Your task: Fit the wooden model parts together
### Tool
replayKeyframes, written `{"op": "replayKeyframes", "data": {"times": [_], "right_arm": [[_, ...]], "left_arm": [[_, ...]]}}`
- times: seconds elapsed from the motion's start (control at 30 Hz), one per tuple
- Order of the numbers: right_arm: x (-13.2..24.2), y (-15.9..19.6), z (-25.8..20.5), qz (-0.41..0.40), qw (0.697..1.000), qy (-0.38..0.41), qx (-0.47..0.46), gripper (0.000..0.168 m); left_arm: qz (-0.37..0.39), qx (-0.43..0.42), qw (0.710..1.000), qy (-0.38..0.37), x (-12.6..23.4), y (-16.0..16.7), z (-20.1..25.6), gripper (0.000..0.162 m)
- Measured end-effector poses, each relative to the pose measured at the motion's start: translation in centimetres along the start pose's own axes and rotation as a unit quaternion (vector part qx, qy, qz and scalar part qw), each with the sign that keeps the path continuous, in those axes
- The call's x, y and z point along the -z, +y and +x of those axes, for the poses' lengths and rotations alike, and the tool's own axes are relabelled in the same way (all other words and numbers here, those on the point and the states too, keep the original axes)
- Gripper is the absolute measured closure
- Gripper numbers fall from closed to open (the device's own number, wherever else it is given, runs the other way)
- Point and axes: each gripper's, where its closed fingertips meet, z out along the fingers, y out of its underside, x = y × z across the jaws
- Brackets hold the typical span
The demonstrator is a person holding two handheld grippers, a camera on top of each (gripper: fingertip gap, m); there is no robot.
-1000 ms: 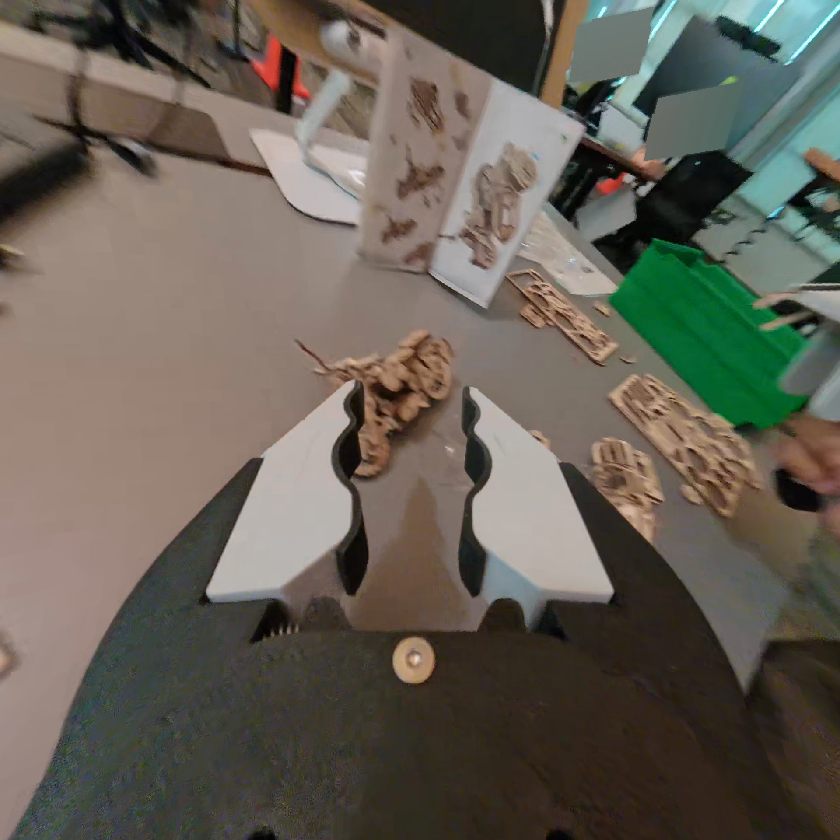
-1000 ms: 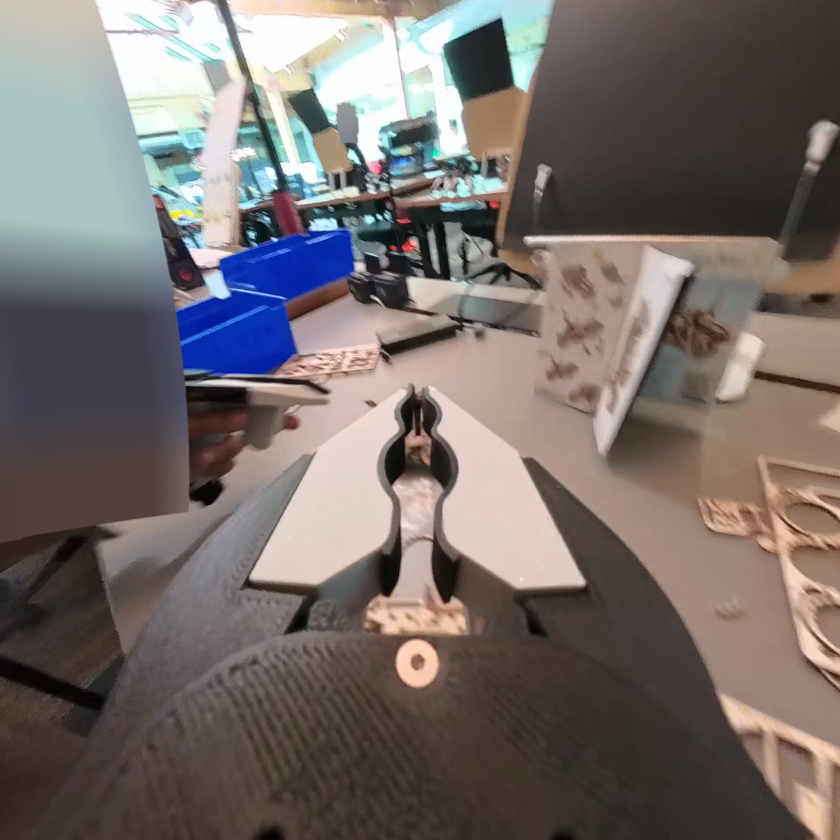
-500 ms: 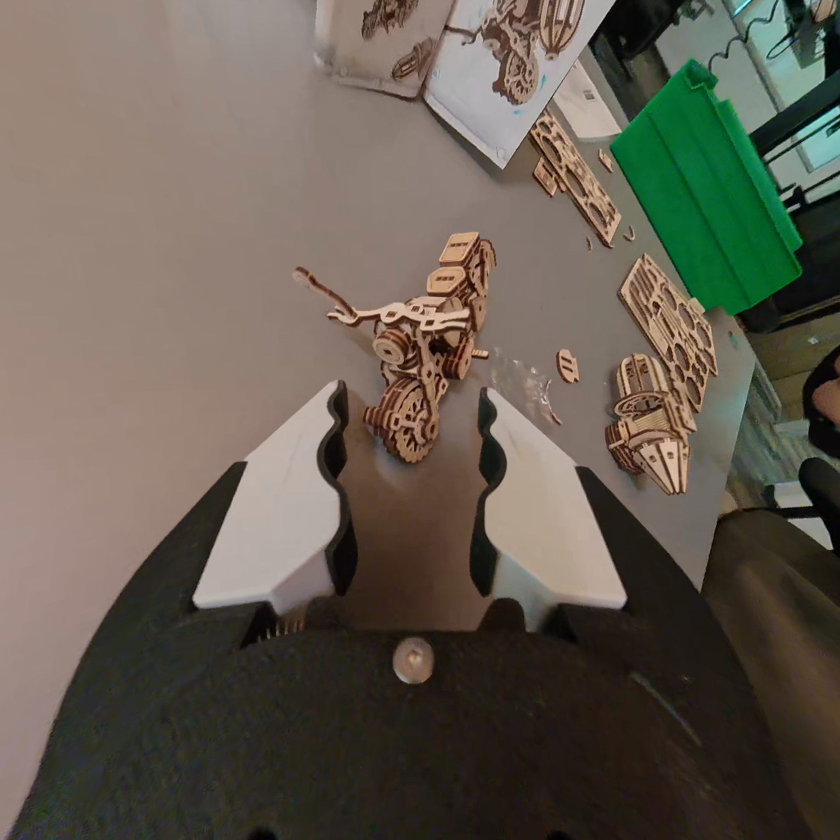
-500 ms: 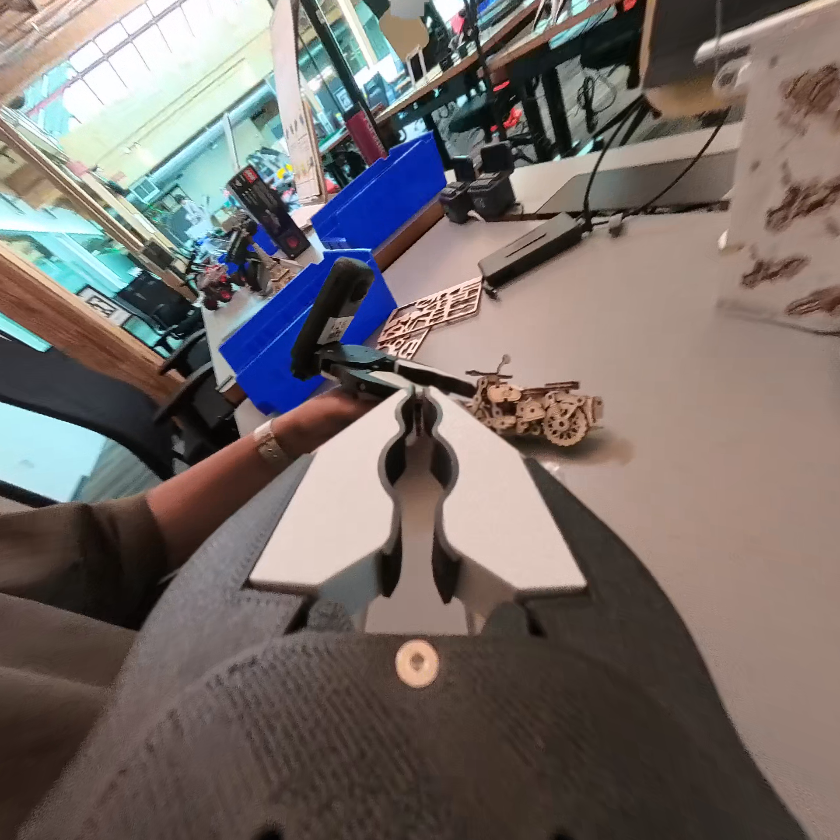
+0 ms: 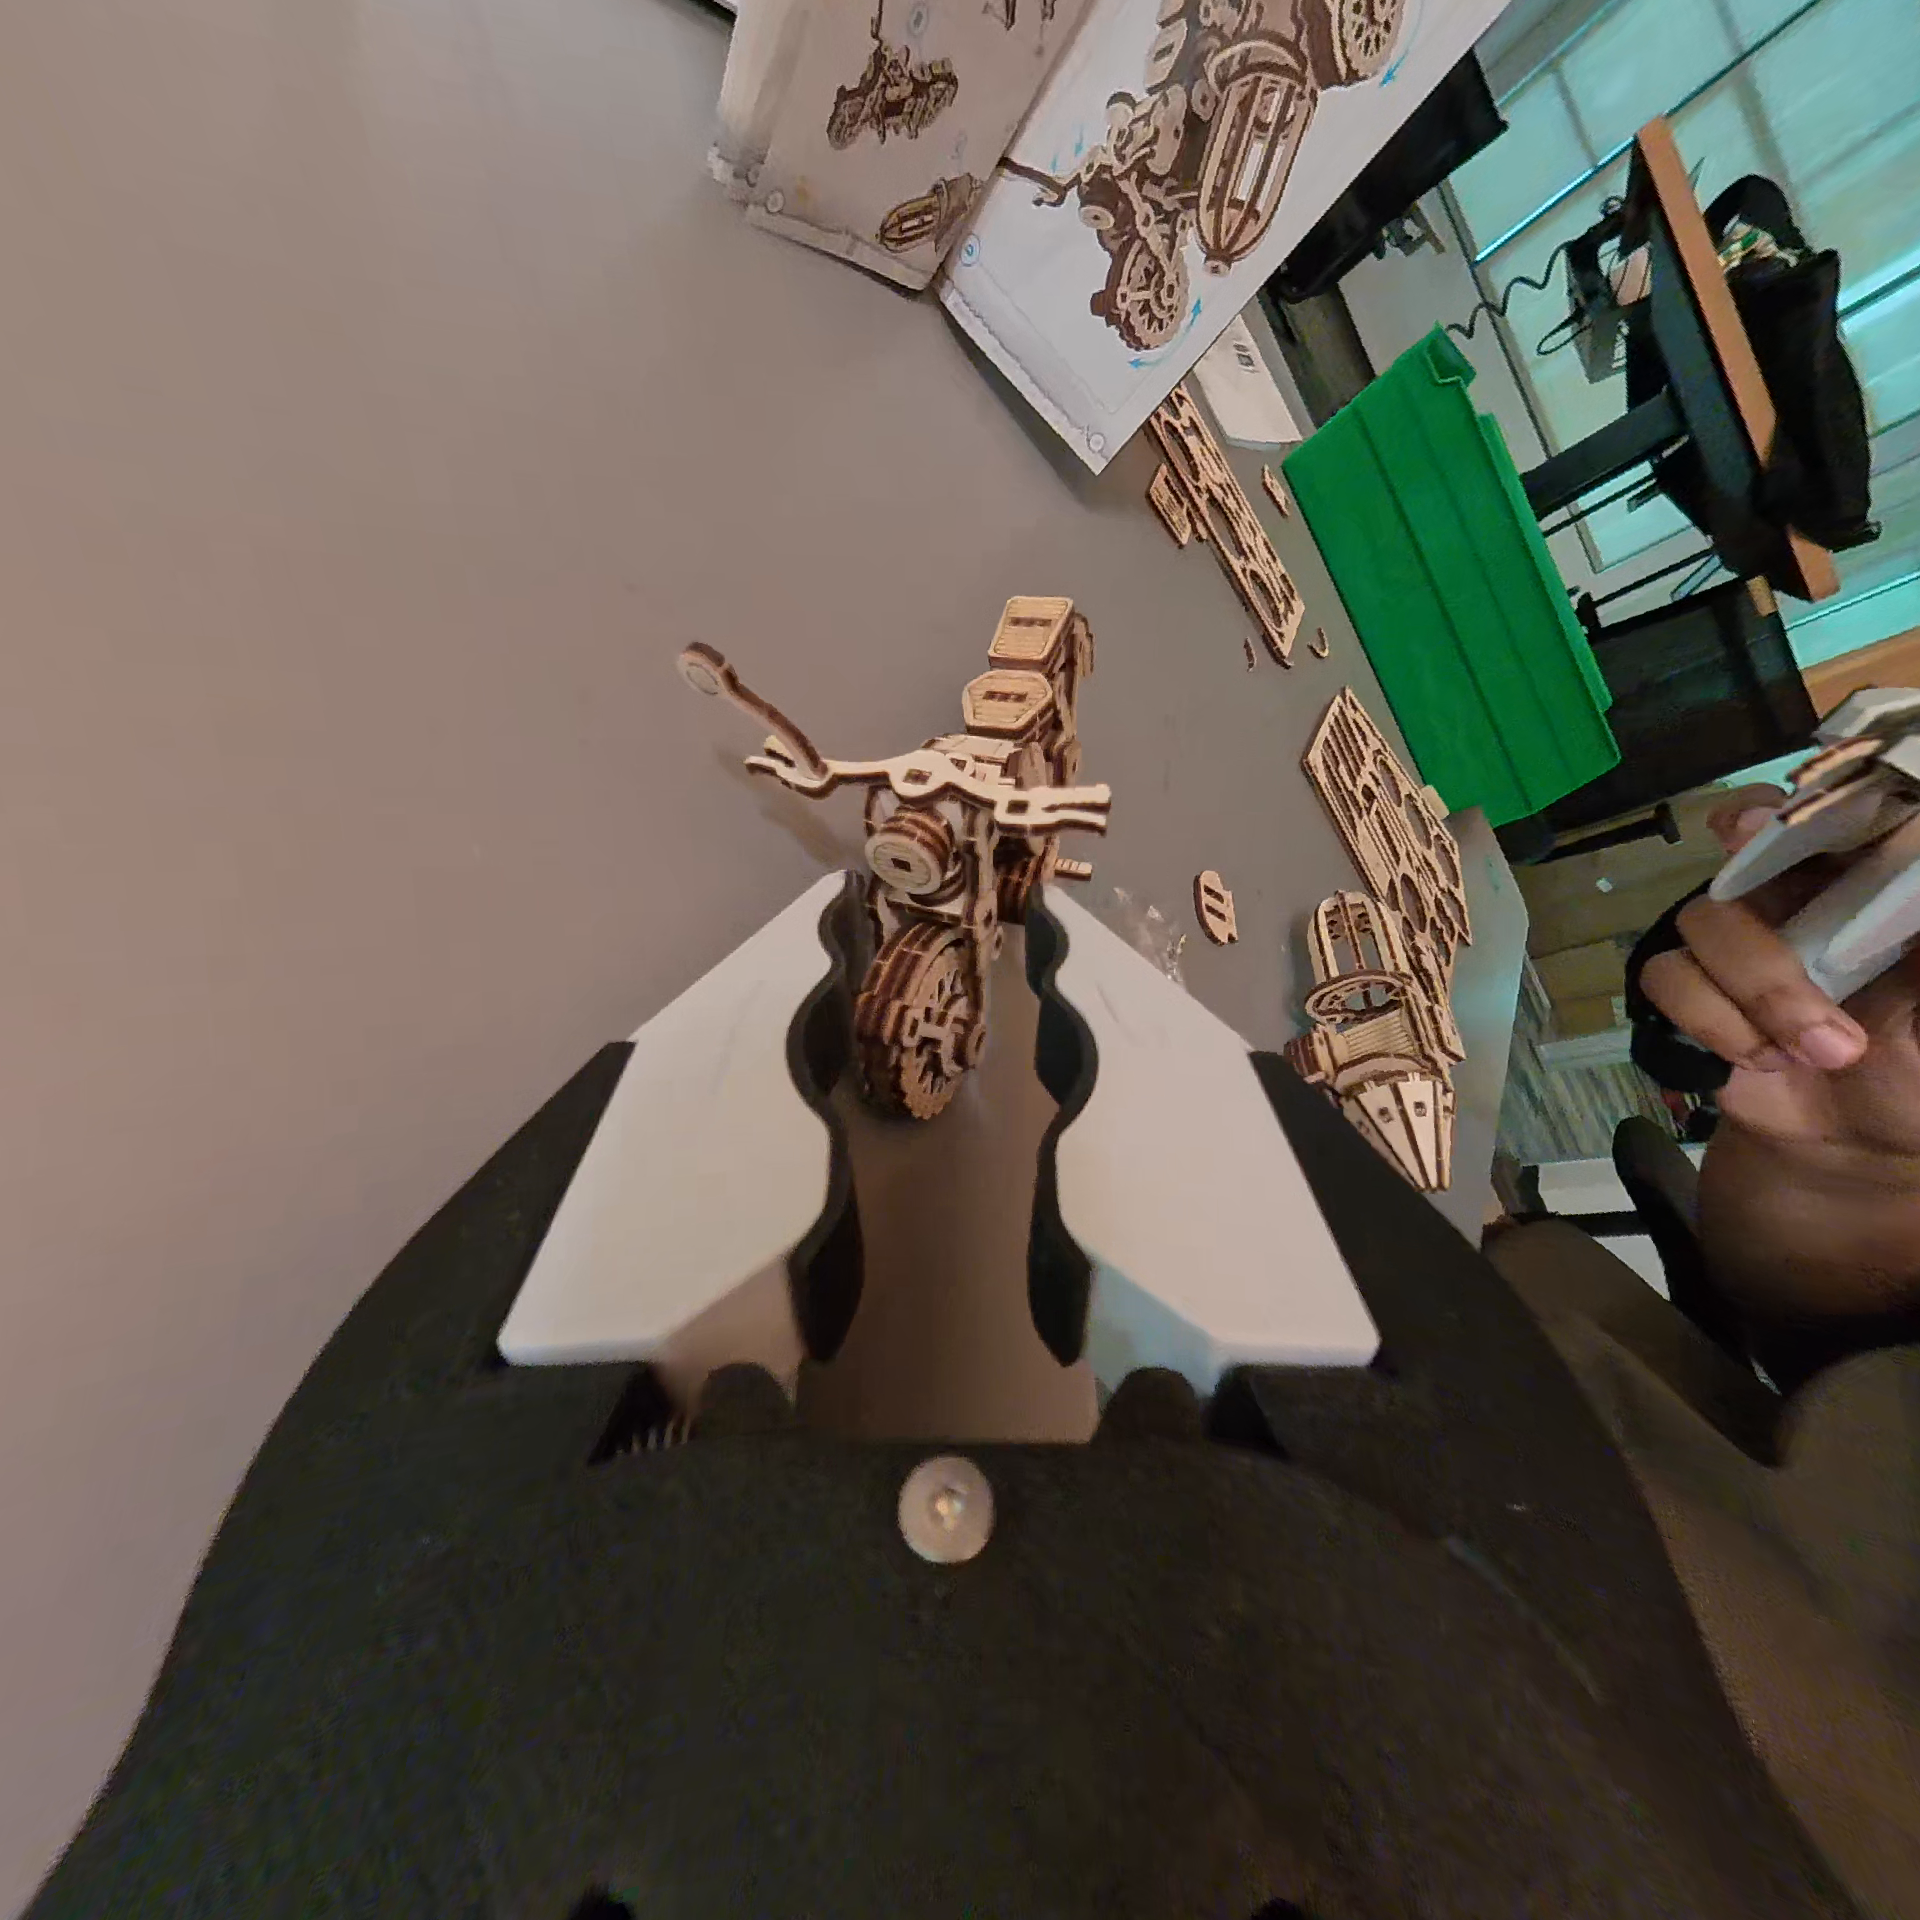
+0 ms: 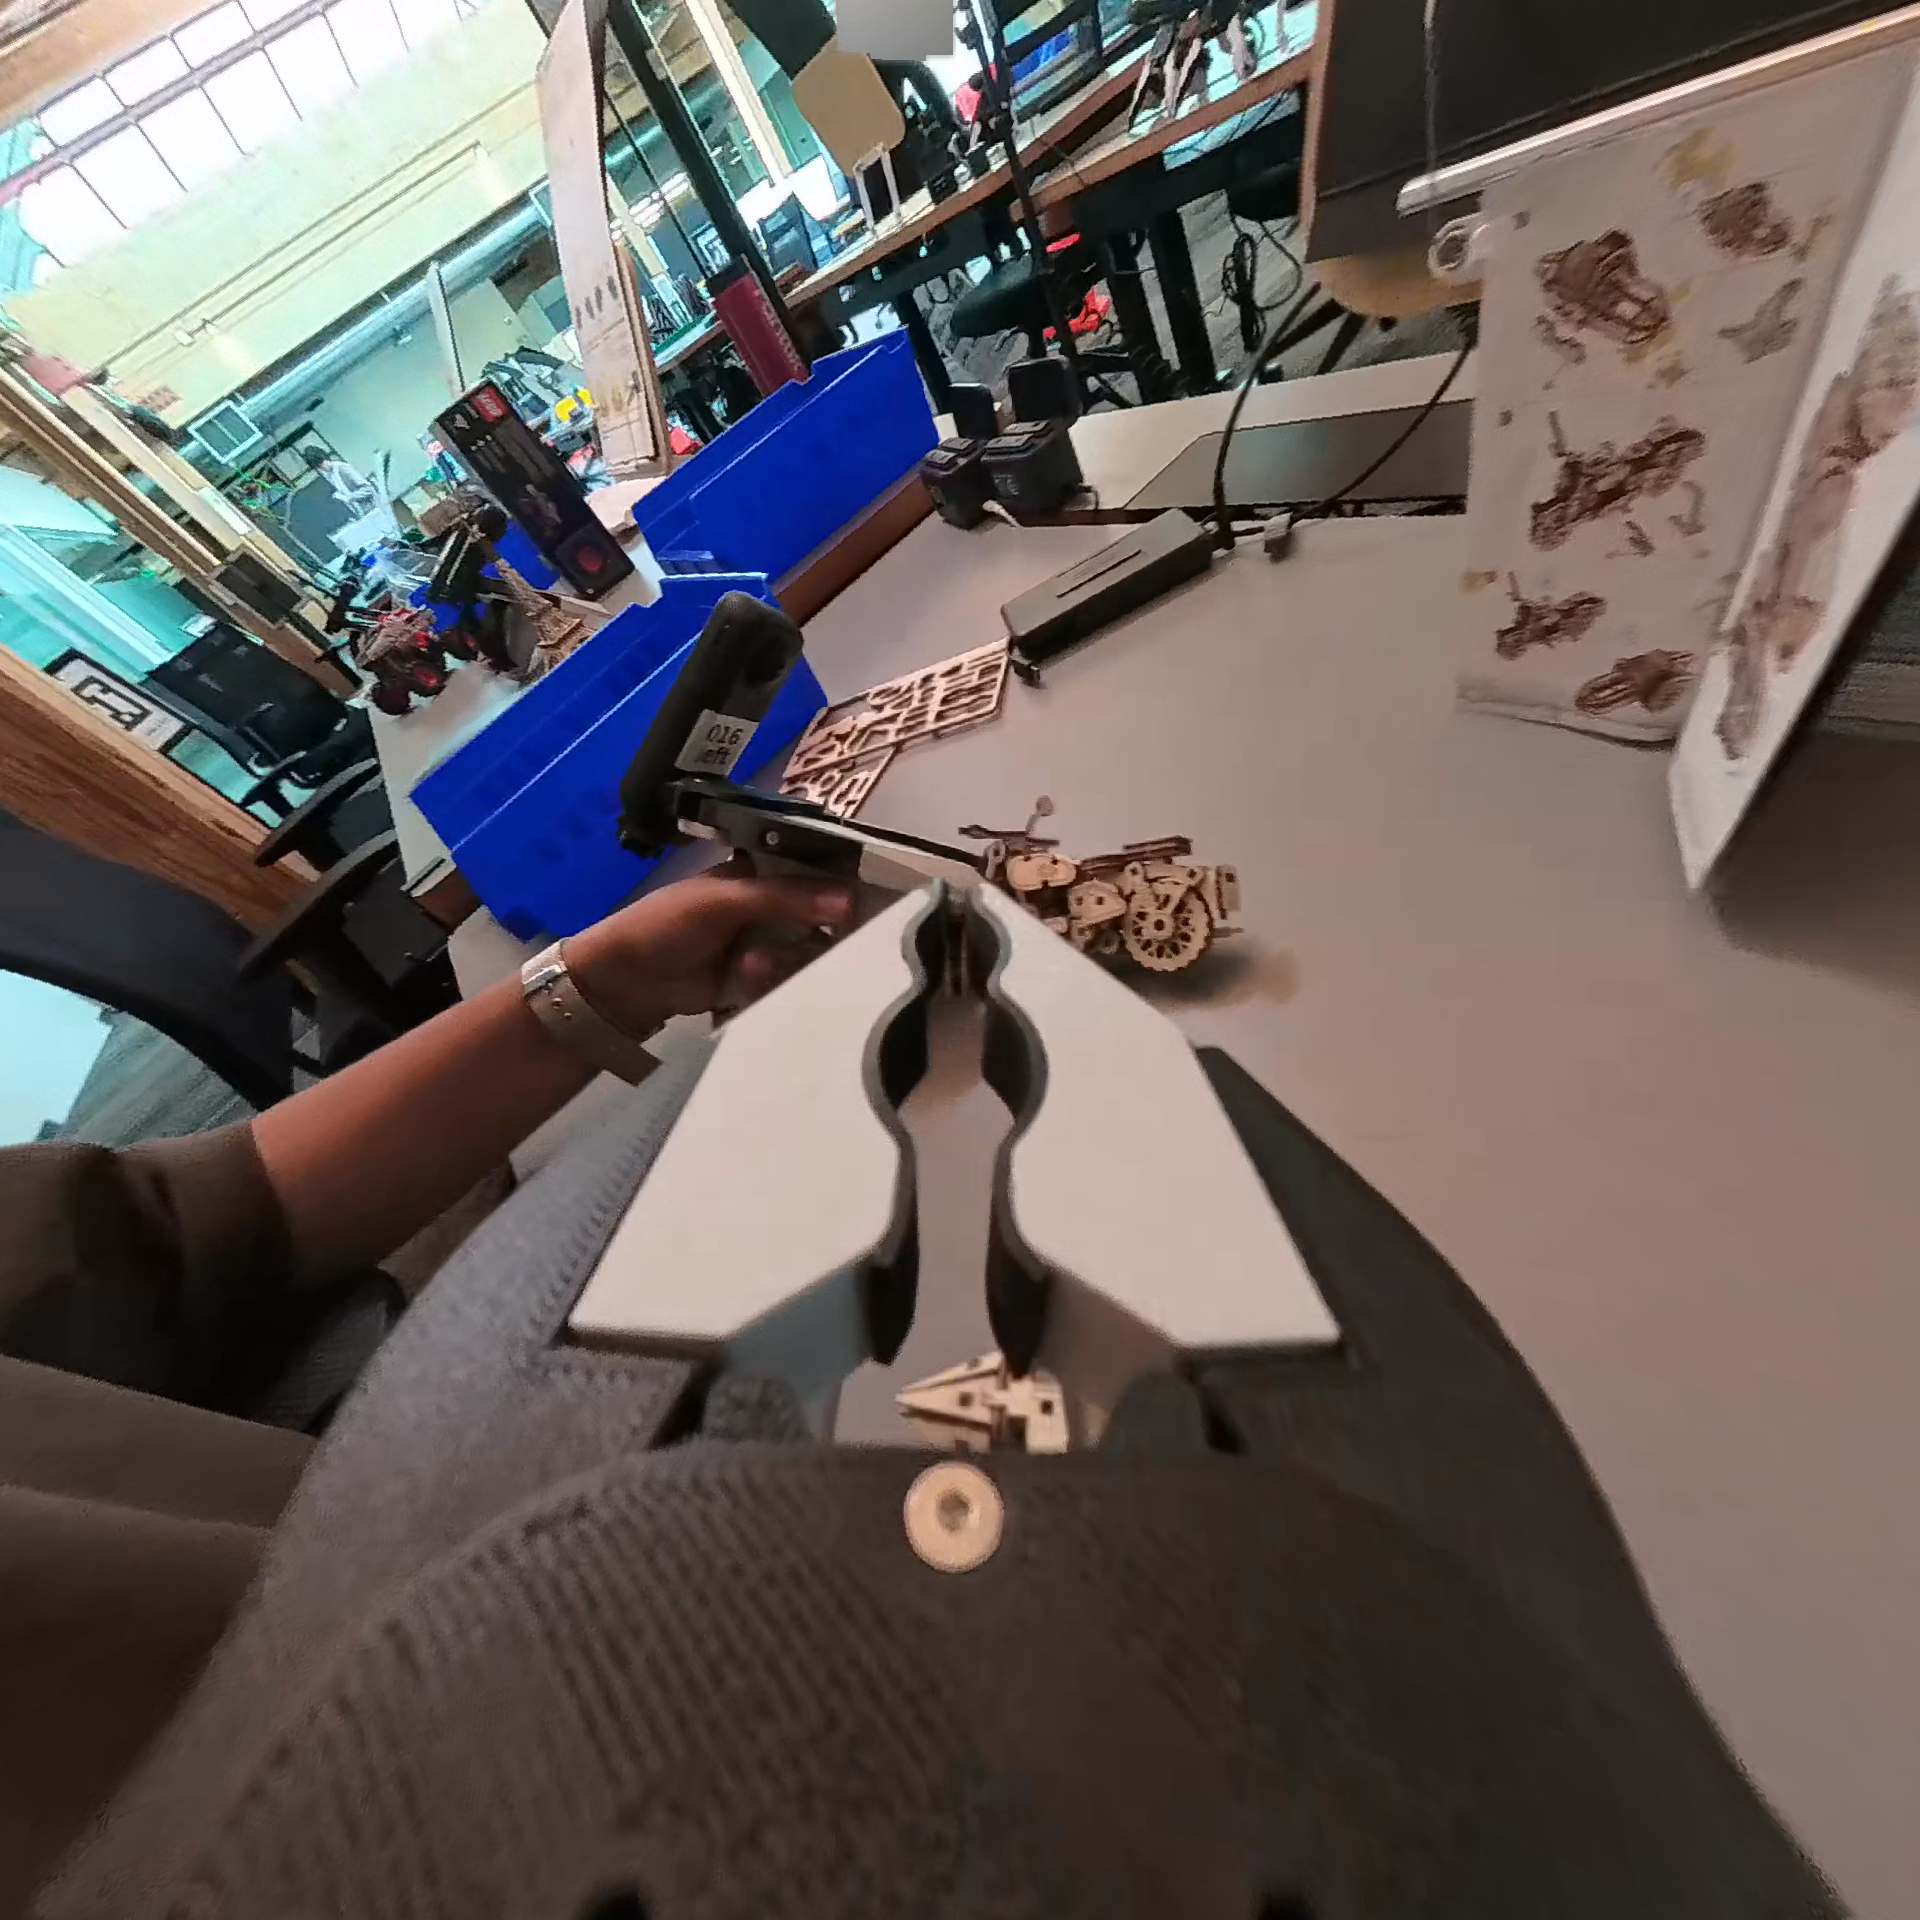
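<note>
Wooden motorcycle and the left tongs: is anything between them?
Nothing visible. The open left tongs already flank the front wheel of the wooden motorcycle, with bare table around it. The loose oval part and the sidecar lie off to the right.

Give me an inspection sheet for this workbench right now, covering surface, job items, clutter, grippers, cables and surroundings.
Surface: grey table, flat, matte.
Job's things: wooden motorcycle upright on the table; wooden sidecar lying apart from it; a small wooden part held up off the table.
Clutter: punched-out part sheets, loose wooden bits, propped instruction booklet, green bin.
Grippers: left gripper open, fingers either side of the motorcycle's front wheel, contact unclear; right gripper shut on the small wooden part.
Cables: black cable running to a flat black box at the table's far edge.
Surroundings: blue bins, further desks, office chairs.
</note>
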Motion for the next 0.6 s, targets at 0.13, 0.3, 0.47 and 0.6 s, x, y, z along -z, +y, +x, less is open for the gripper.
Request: {"op": "replayKeyframes", "data": {"times": [0.13, 0.3, 0.47, 0.6], "right_arm": [[1.4, 0.6, 0.8, 0.019, 1.000, -0.003, 0.000, 0.168], [3.4, 2.1, 3.7, 0.040, 0.999, 0.020, 0.010, 0.168], [3.9, 1.6, 7.8, 0.056, 0.997, 0.049, 0.007, 0.168], [3.0, 1.5, 9.6, 0.055, 0.997, 0.048, 0.015, 0.168]], "left_arm": [[0.008, -0.005, 1.000, 0.002, 0.0, -0.1, -0.2, 0.139], [0.016, 0.013, 1.000, 0.022, 0.2, -0.2, 0.0, 0.139], [0.018, 0.015, 1.000, 0.021, 0.2, -0.3, -0.1, 0.139], [0.019, 0.016, 0.999, 0.021, 0.2, -0.3, -0.1, 0.139]]}}
